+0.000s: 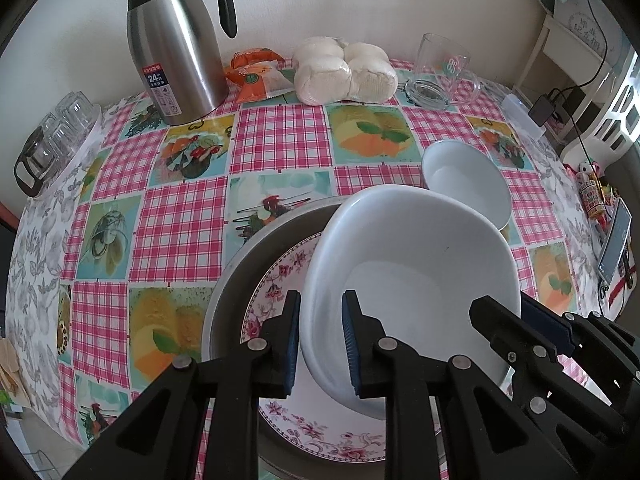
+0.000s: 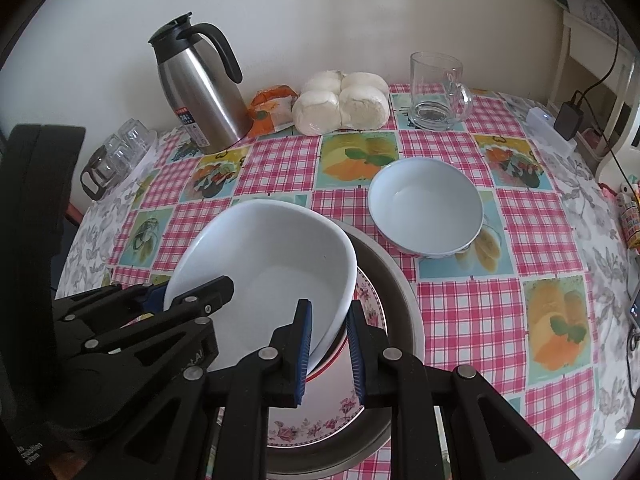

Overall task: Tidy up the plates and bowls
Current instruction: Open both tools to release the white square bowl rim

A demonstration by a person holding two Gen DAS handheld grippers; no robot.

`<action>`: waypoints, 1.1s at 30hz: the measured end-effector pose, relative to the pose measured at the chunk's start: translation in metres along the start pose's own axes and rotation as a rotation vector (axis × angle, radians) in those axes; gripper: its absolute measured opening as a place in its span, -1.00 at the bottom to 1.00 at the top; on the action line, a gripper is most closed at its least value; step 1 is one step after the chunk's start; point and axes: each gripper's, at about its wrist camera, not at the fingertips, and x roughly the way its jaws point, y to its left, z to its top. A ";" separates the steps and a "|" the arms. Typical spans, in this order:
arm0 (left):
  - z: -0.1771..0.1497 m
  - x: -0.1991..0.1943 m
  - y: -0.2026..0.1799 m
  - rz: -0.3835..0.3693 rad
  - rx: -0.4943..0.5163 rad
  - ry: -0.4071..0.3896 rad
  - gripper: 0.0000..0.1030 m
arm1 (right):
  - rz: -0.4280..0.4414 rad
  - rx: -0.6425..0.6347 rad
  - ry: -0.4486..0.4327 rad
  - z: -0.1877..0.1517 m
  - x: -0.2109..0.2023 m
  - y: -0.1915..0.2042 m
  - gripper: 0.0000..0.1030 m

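A large white bowl (image 1: 416, 264) is held tilted above a floral plate (image 1: 280, 280) that lies in a grey metal basin (image 1: 236, 276). My left gripper (image 1: 320, 340) is shut on the bowl's near-left rim. My right gripper (image 2: 328, 344) is shut on the bowl's (image 2: 272, 264) near-right rim; it shows in the left wrist view (image 1: 516, 320) too. The floral plate (image 2: 320, 424) and basin (image 2: 404, 292) sit below. A smaller white bowl (image 2: 426, 208) stands alone on the tablecloth behind; it also shows in the left wrist view (image 1: 468, 180).
At the back stand a steel thermos jug (image 2: 200, 92), an orange snack packet (image 2: 270, 110), bagged white buns (image 2: 342, 104) and a glass mug (image 2: 438, 92). Upturned glasses on a tray (image 2: 116, 156) sit far left. A phone (image 1: 616, 248) lies at the right edge.
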 end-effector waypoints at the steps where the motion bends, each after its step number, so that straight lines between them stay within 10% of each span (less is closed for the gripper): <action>1: 0.000 0.000 0.000 0.000 0.000 0.000 -0.59 | 0.000 0.001 0.000 0.000 0.000 0.000 -0.60; 24: 0.005 -0.045 0.020 -0.044 -0.093 -0.143 -0.11 | -0.018 0.036 -0.074 0.007 -0.021 -0.008 -0.60; 33: 0.004 -0.040 0.049 0.006 -0.223 -0.133 0.30 | -0.051 0.079 -0.070 0.008 -0.017 -0.020 0.09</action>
